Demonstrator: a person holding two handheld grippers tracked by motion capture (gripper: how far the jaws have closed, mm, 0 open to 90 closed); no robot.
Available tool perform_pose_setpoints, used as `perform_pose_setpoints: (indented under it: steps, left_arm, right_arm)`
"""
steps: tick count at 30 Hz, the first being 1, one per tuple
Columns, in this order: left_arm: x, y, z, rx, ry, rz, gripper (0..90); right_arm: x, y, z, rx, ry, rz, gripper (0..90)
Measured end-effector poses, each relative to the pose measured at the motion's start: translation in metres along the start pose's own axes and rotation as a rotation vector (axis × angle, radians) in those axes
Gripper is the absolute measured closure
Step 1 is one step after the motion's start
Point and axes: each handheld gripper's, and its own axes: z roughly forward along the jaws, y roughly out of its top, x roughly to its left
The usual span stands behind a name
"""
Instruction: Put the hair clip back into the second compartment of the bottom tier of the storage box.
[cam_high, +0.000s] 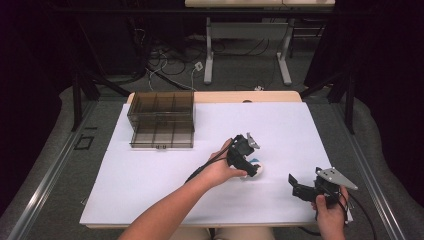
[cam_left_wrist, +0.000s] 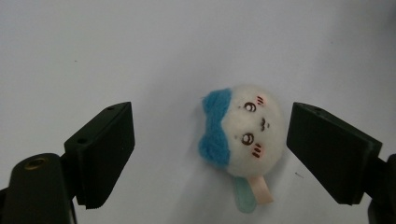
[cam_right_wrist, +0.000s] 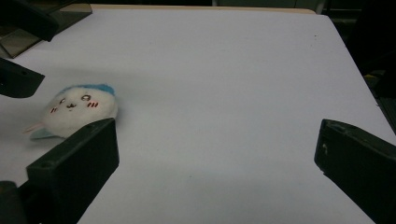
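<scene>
- The plush toy (cam_left_wrist: 243, 130) is straddled by the left gripper (cam_left_wrist: 210, 149), jaws spread wide, nothing held yet.
- Next up, probably: jaws get squeezed shut around it.
- The right gripper (cam_right_wrist: 215, 163) is parked wide open too.

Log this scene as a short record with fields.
Surface: white table
Object: small plush toy, white face, blue top, lying on the table
Left tool: open, jaws either side of the plush toy, not touching it
Right tool: open, holding nothing, apart to the right
Container: smoky clear compartment box, far left, lid open

Bare sheet (cam_right_wrist: 224, 84) around plush toy (cam_left_wrist: 245, 133)
</scene>
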Motion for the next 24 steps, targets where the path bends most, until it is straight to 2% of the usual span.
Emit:
perform_pose_setpoints:
  steps: [2,7,12,16,20,24]
  left_arm:
    - [0.000,0.002,0.004,0.019,-0.019,-0.005,15.7]
    - [-0.003,0.005,0.011,0.054,-0.030,-0.002,16.8]
    - [-0.004,0.007,0.017,0.075,-0.029,-0.009,18.2]
    - [-0.003,0.009,0.021,0.096,-0.022,0.004,22.4]
    - [-0.003,0.011,0.024,0.122,-0.030,0.007,23.9]
    - [-0.004,0.012,0.028,0.138,-0.044,-0.007,24.2]
  right_arm:
    - [-0.001,0.000,0.000,-0.006,-0.002,0.004,0.0]
    - [-0.003,-0.001,-0.004,-0.013,-0.003,0.019,0.0]
    - [-0.004,-0.001,-0.005,-0.009,-0.003,0.017,0.0]
    - [-0.003,-0.002,-0.004,-0.014,-0.010,0.013,0.0]
    - [-0.003,-0.002,-0.004,-0.003,-0.006,0.014,0.0]
    - [-0.003,-0.002,-0.004,-0.011,-0.003,0.019,0.0]
